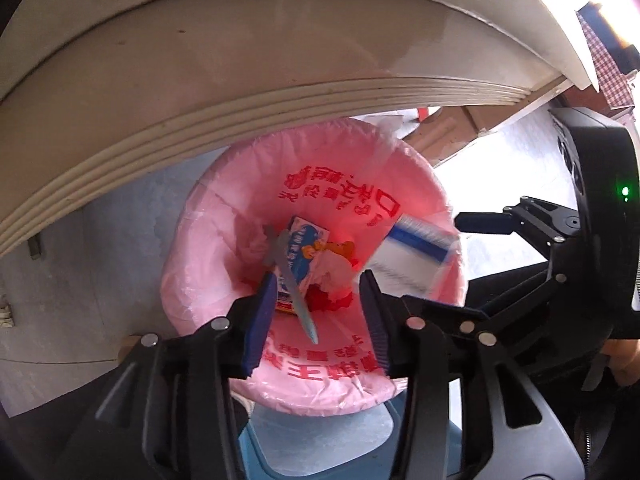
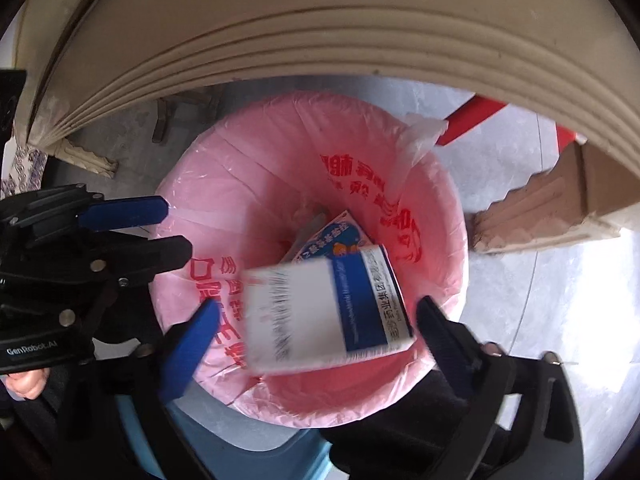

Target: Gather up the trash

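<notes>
Pink plastic lines the bin point(image 2: 240, 184) right under both my grippers. My right gripper point(image 2: 316, 320) has its jaws wide apart, and the white and blue box point(image 2: 320, 312) sits blurry between them, not squeezed by either pad, so I think it is dropping in. Its long side runs across from one jaw to the other. My left gripper point(image 1: 316, 312) is partly open, and the thin grey stick point(image 1: 294, 284) hangs in the gap; I cannot tell if a pad touches it. The stick points down and away into the bin, over the blue and white carton point(image 1: 308, 244) lying at the bottom. Both pieces are straight below, so nothing needs reaching sideways.
</notes>
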A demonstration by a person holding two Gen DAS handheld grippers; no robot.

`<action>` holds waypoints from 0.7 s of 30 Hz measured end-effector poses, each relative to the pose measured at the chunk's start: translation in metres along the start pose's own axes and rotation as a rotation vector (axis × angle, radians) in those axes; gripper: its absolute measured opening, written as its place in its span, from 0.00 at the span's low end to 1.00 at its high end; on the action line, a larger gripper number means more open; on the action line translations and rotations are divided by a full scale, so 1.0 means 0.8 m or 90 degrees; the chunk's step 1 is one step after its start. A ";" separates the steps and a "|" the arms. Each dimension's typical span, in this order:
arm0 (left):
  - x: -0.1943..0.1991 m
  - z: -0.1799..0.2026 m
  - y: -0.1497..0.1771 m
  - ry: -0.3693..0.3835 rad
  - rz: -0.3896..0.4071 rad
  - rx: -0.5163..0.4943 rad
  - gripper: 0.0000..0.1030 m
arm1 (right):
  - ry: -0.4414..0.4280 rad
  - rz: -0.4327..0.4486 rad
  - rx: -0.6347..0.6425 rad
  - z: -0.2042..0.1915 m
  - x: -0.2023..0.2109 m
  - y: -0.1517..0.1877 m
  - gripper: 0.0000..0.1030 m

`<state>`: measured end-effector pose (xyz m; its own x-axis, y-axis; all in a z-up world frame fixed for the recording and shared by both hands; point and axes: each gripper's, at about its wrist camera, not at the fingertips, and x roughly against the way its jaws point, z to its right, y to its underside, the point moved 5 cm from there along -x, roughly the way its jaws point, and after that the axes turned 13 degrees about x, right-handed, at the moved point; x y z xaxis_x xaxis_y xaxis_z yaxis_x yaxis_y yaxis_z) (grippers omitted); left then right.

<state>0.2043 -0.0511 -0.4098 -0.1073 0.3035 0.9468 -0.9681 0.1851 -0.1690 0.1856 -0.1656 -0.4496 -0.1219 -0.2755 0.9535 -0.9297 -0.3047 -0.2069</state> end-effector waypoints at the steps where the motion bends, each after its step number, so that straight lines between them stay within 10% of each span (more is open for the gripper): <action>1: 0.000 -0.001 0.000 -0.002 0.002 -0.001 0.43 | 0.005 0.000 0.002 -0.001 0.000 -0.001 0.94; 21: 0.151 0.021 0.009 -0.090 0.177 0.052 0.65 | 0.126 0.140 0.014 -0.044 0.152 0.001 0.94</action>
<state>0.1808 -0.0285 -0.2919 -0.3954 0.1975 0.8970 -0.9115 0.0363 -0.4097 0.1581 -0.1670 -0.3261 -0.3873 -0.1549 0.9089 -0.8659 -0.2775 -0.4162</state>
